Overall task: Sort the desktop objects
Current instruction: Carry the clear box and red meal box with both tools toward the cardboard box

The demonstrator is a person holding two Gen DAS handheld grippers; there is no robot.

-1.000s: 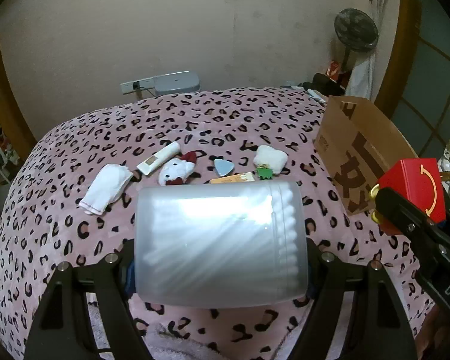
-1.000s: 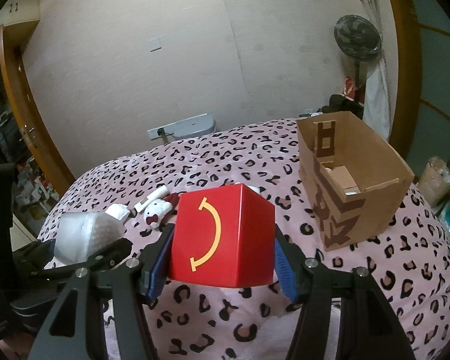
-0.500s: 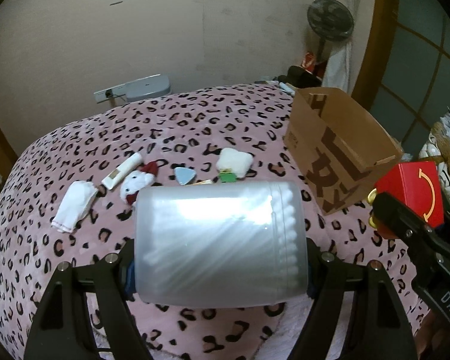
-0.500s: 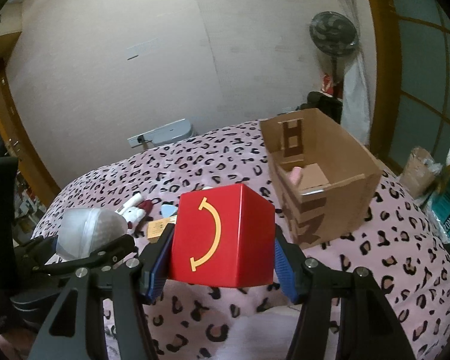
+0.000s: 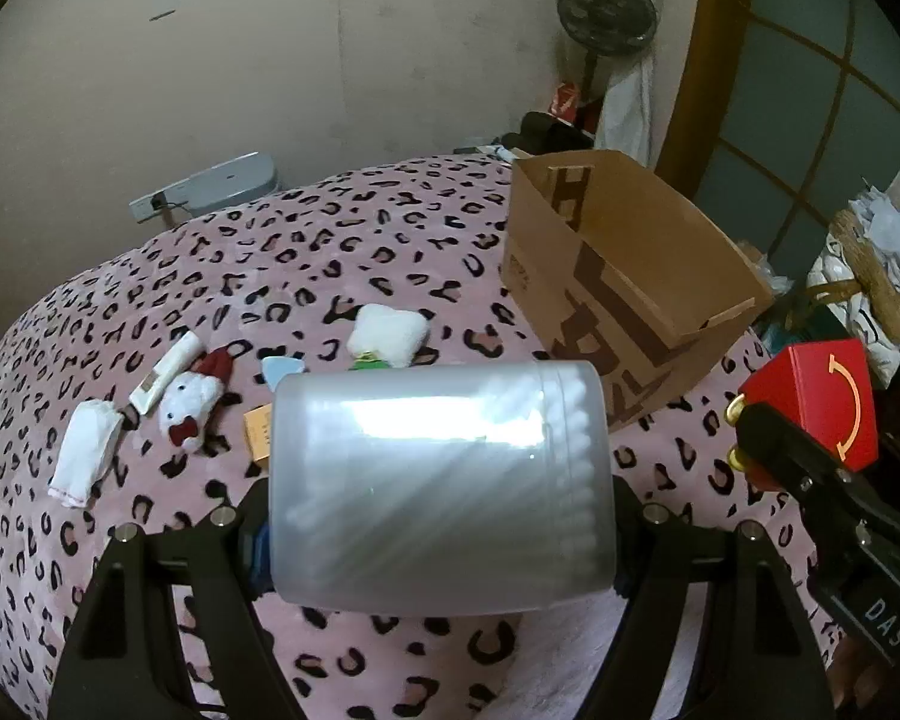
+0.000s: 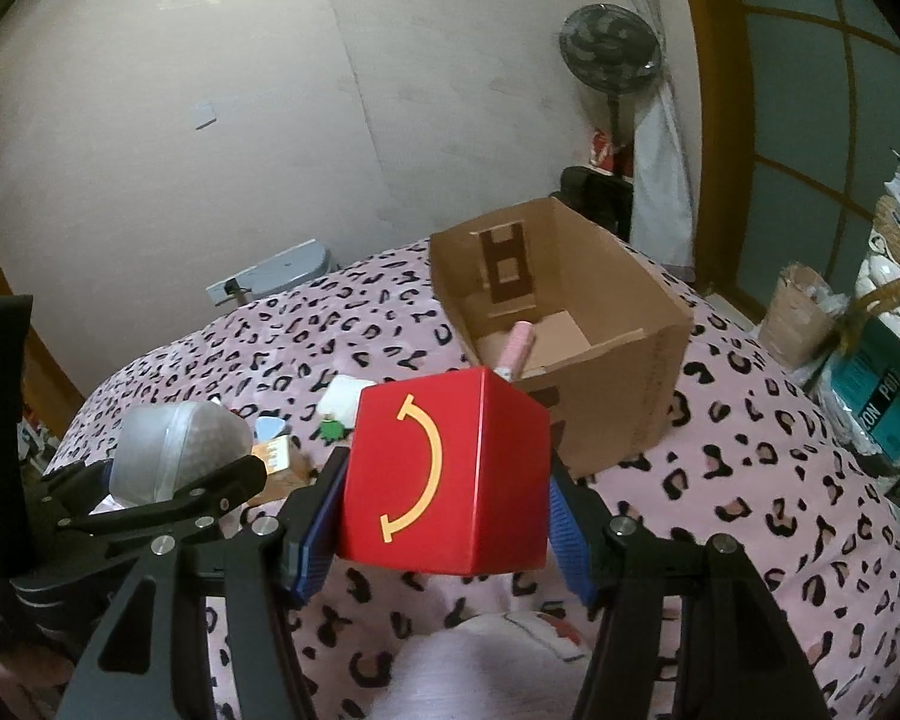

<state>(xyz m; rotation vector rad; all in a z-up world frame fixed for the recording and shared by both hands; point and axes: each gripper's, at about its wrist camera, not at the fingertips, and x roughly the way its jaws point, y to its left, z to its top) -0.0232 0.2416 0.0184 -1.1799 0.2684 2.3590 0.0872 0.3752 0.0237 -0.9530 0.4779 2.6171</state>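
Observation:
My left gripper (image 5: 441,501) is shut on a frosted plastic tub of cotton swabs (image 5: 438,480), held on its side above the leopard-print blanket (image 5: 330,252). My right gripper (image 6: 447,504) is shut on a red cube box with a yellow arc (image 6: 450,474); the same red box (image 5: 822,402) shows at the right of the left wrist view. An open brown cardboard box (image 6: 618,348) stands ahead on the right, with a pink tube (image 6: 519,345) inside it. The cardboard box (image 5: 630,276) lies beyond the tub.
On the blanket lie a white cloth (image 5: 87,444), a white tube (image 5: 168,372), a plush cat toy (image 5: 195,396), a blue triangle (image 5: 282,369), a small orange box (image 5: 258,432) and a white plush with a green piece (image 5: 387,333). A fan (image 6: 609,51) and bags (image 6: 876,384) stand at the right.
Both grippers have moved to the right with their loads; the cardboard box has come nearer the middle of both views, and the small items have slid left. Neither grip has changed.

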